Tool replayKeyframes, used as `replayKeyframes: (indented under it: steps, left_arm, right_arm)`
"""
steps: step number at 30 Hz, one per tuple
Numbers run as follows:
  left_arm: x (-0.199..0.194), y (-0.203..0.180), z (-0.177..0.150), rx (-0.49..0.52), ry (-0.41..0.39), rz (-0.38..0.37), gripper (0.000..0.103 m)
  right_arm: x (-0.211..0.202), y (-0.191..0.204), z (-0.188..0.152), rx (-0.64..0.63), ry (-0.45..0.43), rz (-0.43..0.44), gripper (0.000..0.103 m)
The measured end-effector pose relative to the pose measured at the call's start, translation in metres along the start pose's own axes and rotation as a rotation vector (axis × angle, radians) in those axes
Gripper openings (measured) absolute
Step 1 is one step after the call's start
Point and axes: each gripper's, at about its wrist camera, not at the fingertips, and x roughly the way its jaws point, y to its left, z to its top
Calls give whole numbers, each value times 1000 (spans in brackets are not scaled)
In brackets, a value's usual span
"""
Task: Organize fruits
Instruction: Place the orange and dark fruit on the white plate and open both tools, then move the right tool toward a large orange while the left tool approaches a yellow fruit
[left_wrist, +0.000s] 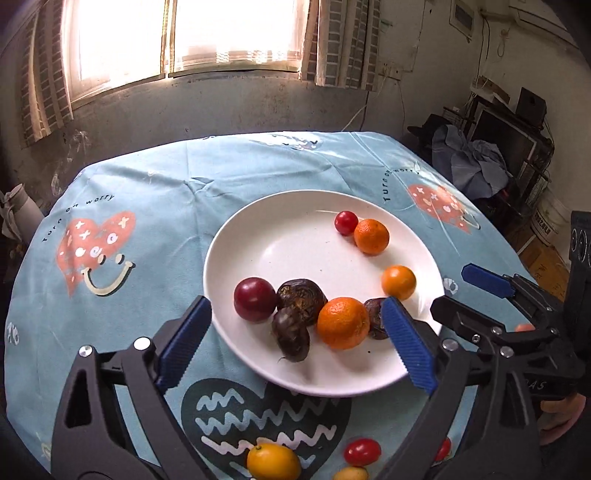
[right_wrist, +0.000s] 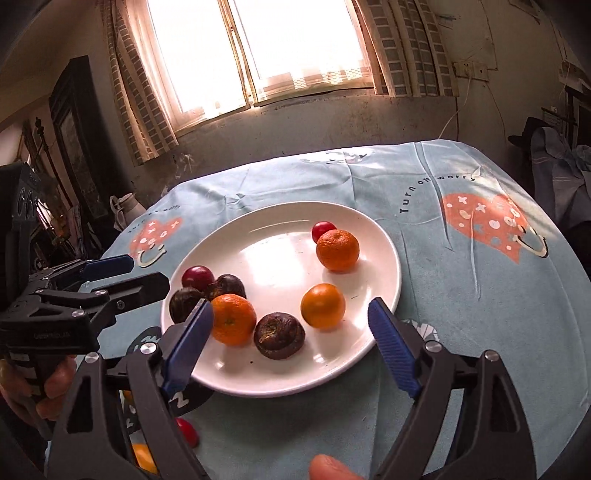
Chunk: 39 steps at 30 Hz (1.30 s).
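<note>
A white plate sits on the blue tablecloth and holds several fruits: three oranges, a dark red plum, a cherry tomato and three dark brown wrinkled fruits. My left gripper is open and empty over the plate's near edge. My right gripper is open and empty over the plate's near side; it also shows in the left wrist view.
On the cloth near me lie a yellow fruit, a red cherry tomato and another small yellow fruit. The table stands below a window; clutter stands at the right.
</note>
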Motion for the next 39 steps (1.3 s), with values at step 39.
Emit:
replayKeyframes:
  steps: [39]
  left_arm:
    - [-80,37,-141,-180,-38,194,99]
  right_arm:
    - [-51,59,-128,-25,292,148,51]
